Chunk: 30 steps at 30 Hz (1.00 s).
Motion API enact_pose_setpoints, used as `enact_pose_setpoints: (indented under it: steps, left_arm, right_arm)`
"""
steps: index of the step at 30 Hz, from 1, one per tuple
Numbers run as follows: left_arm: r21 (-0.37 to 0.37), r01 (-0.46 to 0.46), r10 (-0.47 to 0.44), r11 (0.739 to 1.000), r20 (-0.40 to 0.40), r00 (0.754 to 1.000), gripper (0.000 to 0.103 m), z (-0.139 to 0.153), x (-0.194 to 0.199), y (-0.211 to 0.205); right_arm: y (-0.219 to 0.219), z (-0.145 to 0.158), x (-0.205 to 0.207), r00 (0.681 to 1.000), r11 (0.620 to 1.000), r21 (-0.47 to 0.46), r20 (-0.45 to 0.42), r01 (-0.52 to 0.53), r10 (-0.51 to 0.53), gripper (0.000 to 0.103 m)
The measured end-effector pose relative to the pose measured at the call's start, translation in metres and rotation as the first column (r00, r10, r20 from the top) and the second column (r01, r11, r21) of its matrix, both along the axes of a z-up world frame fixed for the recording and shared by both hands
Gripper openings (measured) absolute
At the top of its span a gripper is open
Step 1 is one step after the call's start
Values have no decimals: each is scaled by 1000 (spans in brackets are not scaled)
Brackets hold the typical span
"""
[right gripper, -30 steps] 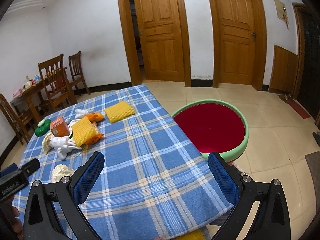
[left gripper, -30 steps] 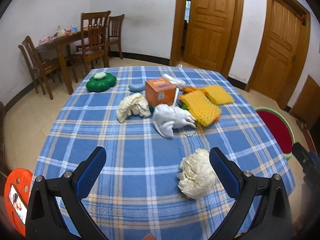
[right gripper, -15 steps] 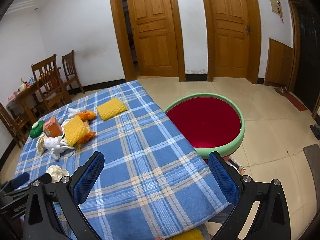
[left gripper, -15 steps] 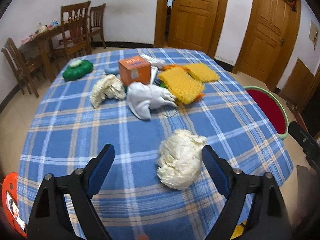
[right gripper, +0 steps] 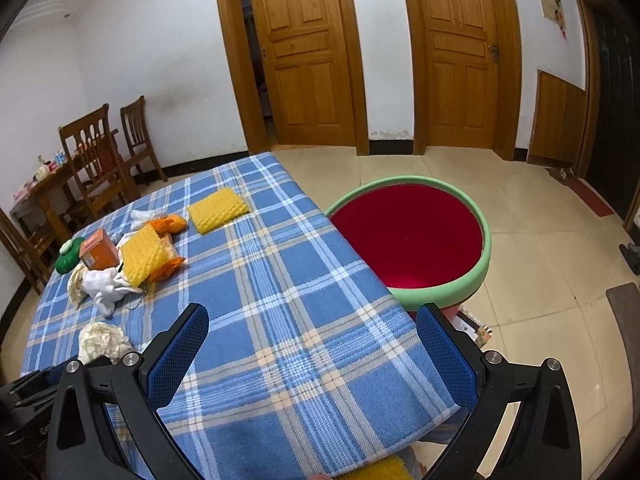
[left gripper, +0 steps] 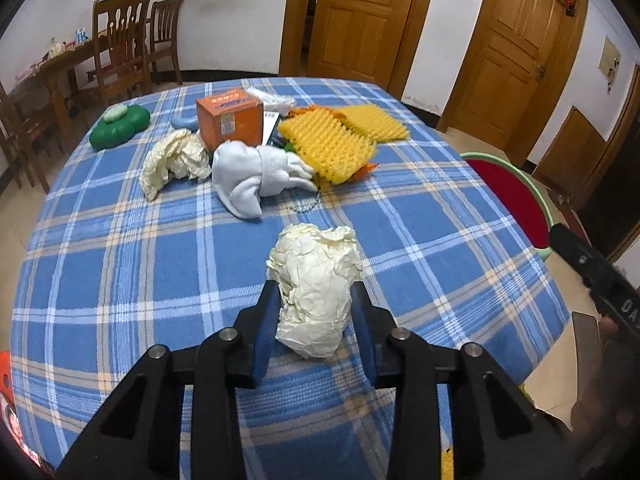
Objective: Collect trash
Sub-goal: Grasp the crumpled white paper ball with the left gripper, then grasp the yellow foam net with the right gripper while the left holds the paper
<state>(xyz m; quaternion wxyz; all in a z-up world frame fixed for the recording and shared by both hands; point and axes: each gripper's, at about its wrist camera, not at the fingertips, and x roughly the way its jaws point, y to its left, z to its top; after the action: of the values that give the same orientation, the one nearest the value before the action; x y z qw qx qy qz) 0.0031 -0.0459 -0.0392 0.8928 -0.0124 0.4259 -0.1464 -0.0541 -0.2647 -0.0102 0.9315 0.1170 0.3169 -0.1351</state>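
A crumpled cream paper ball point(left gripper: 316, 284) lies on the blue plaid tablecloth point(left gripper: 140, 264). My left gripper point(left gripper: 315, 300) is shut on it, one blue pad on each side. The ball also shows in the right wrist view point(right gripper: 102, 338). A second crumpled paper point(left gripper: 174, 160) lies further back beside a white cloth point(left gripper: 256, 178). My right gripper point(right gripper: 312, 328) is open and empty above the table's right edge. The red basin with a green rim point(right gripper: 412, 236) stands to the right of the table, also in the left wrist view point(left gripper: 516, 196).
An orange box point(left gripper: 229, 117), two yellow sponges point(left gripper: 332, 144), a green soap dish point(left gripper: 119, 125) and a small blue object point(left gripper: 183, 121) lie at the table's far side. Wooden chairs and a side table point(left gripper: 100, 60) stand far left. Two wooden doors point(right gripper: 304, 60) are behind.
My left gripper moved forward to the near paper ball and closed its fingers on it. My right gripper stayed open and shifted only slightly.
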Motion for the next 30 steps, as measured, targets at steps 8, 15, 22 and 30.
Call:
enact_pose_setpoints:
  steps: [8, 15, 22, 30]
  left_arm:
    - [-6, -26, 27, 1000, 41, 999, 36, 20, 13, 14]
    - [-14, -77, 78, 997, 60, 995, 36, 34, 38, 36]
    - [-12, -141, 142, 990, 96, 985, 36, 44, 65, 64]
    - [-14, -173, 173, 985, 110, 979, 36, 38, 93, 88]
  right_arm:
    - [6, 5, 16, 999, 999, -8, 14, -51, 51, 103]
    - [24, 14, 46, 986, 987, 6, 16, -163, 163, 103]
    - [51, 12, 87, 958, 958, 39, -14, -284, 285, 103]
    - [88, 3, 126, 928, 934, 24, -110, -356, 356, 103]
